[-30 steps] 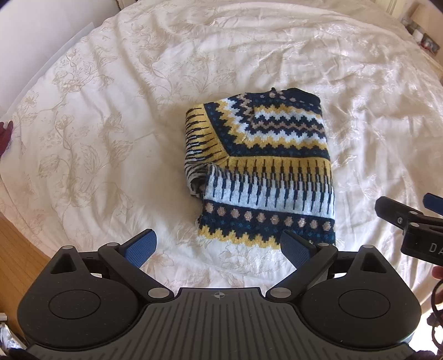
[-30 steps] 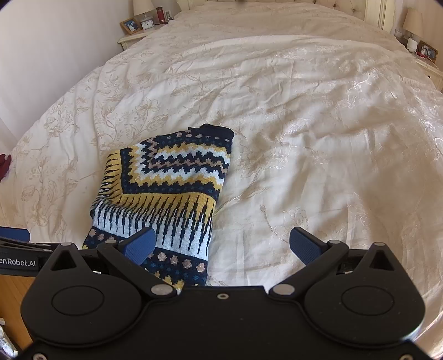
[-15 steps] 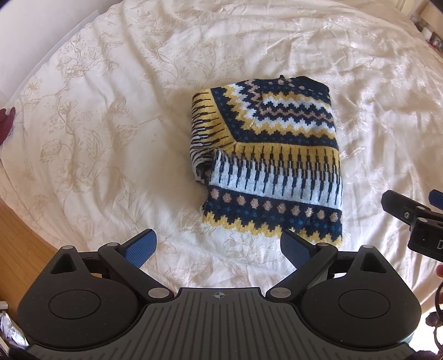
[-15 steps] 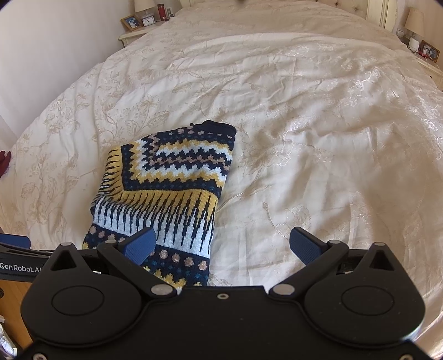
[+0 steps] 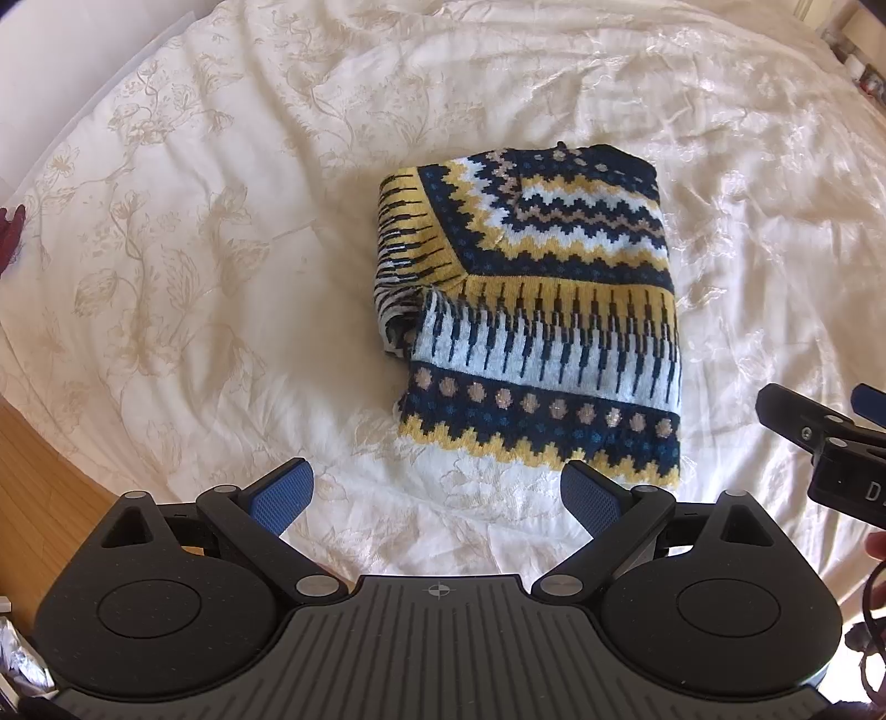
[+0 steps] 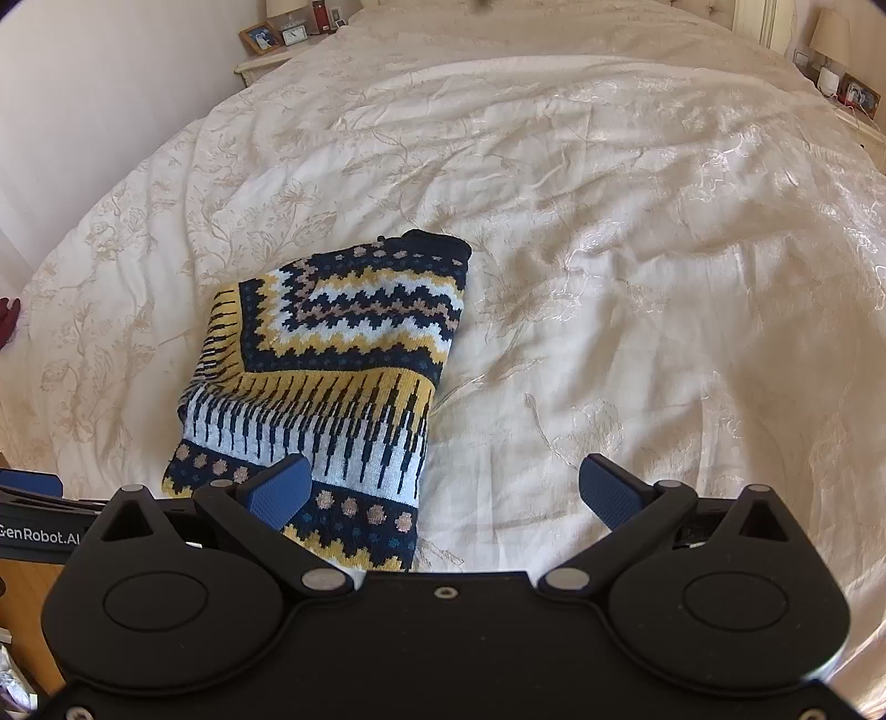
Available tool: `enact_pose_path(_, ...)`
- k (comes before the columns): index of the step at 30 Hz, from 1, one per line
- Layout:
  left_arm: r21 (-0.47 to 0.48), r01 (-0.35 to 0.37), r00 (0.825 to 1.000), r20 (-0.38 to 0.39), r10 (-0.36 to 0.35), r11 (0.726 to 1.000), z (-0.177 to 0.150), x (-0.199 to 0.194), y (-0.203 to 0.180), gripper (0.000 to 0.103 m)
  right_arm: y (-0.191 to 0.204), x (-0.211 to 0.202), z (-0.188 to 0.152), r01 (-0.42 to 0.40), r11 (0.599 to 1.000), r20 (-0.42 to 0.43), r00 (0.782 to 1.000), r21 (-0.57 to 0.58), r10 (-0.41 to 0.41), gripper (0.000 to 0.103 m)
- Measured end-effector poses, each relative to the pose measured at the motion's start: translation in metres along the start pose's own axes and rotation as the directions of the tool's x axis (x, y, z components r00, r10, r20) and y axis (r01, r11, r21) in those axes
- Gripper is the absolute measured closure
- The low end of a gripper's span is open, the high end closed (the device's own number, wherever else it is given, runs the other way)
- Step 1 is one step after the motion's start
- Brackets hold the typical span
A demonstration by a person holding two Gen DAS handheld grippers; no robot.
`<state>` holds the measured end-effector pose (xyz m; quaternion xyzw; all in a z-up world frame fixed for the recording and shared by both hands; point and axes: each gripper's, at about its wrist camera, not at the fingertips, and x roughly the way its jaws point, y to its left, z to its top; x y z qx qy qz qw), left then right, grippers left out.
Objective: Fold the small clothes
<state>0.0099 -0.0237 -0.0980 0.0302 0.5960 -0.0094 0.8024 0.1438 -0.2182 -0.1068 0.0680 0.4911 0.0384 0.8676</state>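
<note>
A small knitted sweater [image 5: 531, 310] in navy, yellow and white zigzag bands lies folded into a compact rectangle on the bed. In the right wrist view the sweater [image 6: 332, 376] sits left of centre. My left gripper [image 5: 437, 495] hovers open just short of the sweater's near hem, holding nothing. My right gripper [image 6: 446, 493] is open too, with its left fingertip [image 6: 279, 490] over the sweater's near right corner and its right one over bare cover. The right gripper's tip [image 5: 819, 437] shows at the left wrist view's right edge.
A cream floral bedspread [image 6: 609, 249] covers the wide bed. Wooden floor [image 5: 39, 476] shows past the bed's near left edge. Bedside tables with photo frames [image 6: 260, 39] and a lamp [image 6: 830, 39] stand at the far corners. A dark red item [image 5: 11, 232] lies at the left edge.
Both grippers have drawn back and shifted slightly, so the sweater sits a little farther ahead in the left wrist view. The sweater itself has not moved, and both grippers stay open.
</note>
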Motion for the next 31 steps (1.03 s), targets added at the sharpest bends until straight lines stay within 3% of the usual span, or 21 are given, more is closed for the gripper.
enact_pose_path(31, 0.001, -0.005, 1.0, -0.007, 0.005, 1.0, 0.0037, 0.0046, 0.0, 0.006, -0.0017, 0.0084, -0.0002, 0.001, 1.0, -0.033, 0.999, 0.012, -0.001, 0.001)
